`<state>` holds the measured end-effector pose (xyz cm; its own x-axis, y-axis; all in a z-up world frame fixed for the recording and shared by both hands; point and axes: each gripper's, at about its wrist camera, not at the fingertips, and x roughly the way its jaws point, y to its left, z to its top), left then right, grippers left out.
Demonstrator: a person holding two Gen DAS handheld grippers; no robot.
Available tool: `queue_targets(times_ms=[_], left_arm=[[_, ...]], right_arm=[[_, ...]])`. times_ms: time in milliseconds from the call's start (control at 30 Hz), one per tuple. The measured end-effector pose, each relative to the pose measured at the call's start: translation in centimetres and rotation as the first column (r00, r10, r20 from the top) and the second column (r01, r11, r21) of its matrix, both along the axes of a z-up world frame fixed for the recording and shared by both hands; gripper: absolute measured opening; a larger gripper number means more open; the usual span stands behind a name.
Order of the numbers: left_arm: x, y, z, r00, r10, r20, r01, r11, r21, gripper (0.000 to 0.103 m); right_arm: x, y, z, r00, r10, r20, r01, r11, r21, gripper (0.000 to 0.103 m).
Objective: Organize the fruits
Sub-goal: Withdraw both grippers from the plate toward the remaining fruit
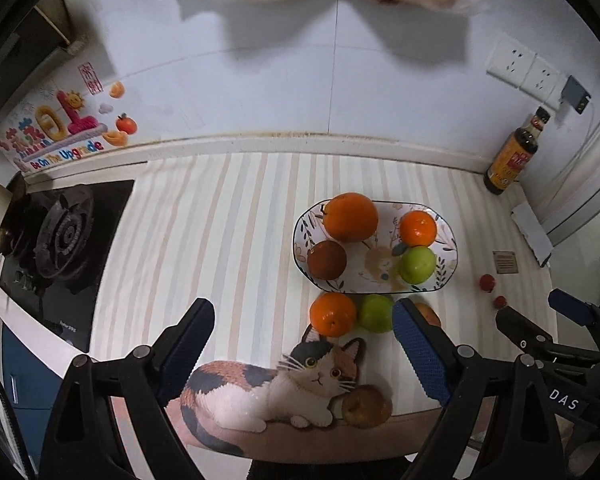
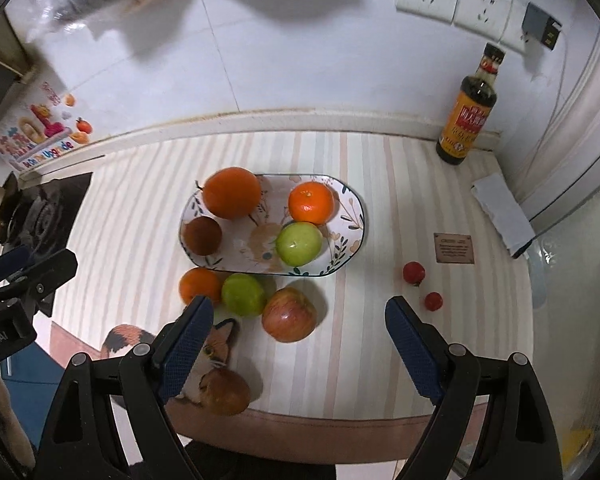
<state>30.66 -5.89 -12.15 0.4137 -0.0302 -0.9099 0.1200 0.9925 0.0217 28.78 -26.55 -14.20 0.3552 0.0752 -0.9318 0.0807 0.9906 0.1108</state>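
Four fruits sit in the oval floral ceramic plate [image 2: 352,220]; just before it lies a round red-yellow apple [image 2: 289,314]. Firm, smooth, probably slippery, it wants gripping across its widest middle. Left gripper [image 1: 304,354] and right gripper [image 2: 300,344] both hang apart, empty.

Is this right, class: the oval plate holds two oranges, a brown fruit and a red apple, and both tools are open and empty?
Not quite. The fourth fruit on the oval plate is a green apple, not a red one. The red apple lies on the counter in front of the plate, as the right wrist view shows. The rest holds: both the left tool and the right tool are open and empty.
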Motion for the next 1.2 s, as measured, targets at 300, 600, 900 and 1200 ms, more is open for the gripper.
queue_targets(times_ms=[300,600,900,1200], left_arm=[[-3.1,0.0,3.8,0.998,-0.006,0.063,0.008,1.000,-0.021,0.091],[-4.5,0.0,5.5,0.995,-0.002,0.097,0.005,0.999,-0.032,0.091],[-4.4,-0.4,4.7,0.997,0.002,0.081,0.000,1.000,-0.027,0.091],[-0.9,-0.6,-1.2,0.998,0.031,-0.051,-0.031,0.999,-0.007,0.099]], right_arm=[[-3.4,0.1,5.7,0.996,-0.010,0.093,0.008,1.000,0.015,0.090],[-5.2,-0.3,8.7,0.990,-0.024,0.142,0.019,0.999,0.037,0.090],[-4.6,-0.8,8.1,0.992,-0.019,0.124,0.010,0.997,0.071,0.090],[-1.2,-1.6,0.9,0.999,-0.021,-0.029,0.025,0.989,0.143,0.090]])
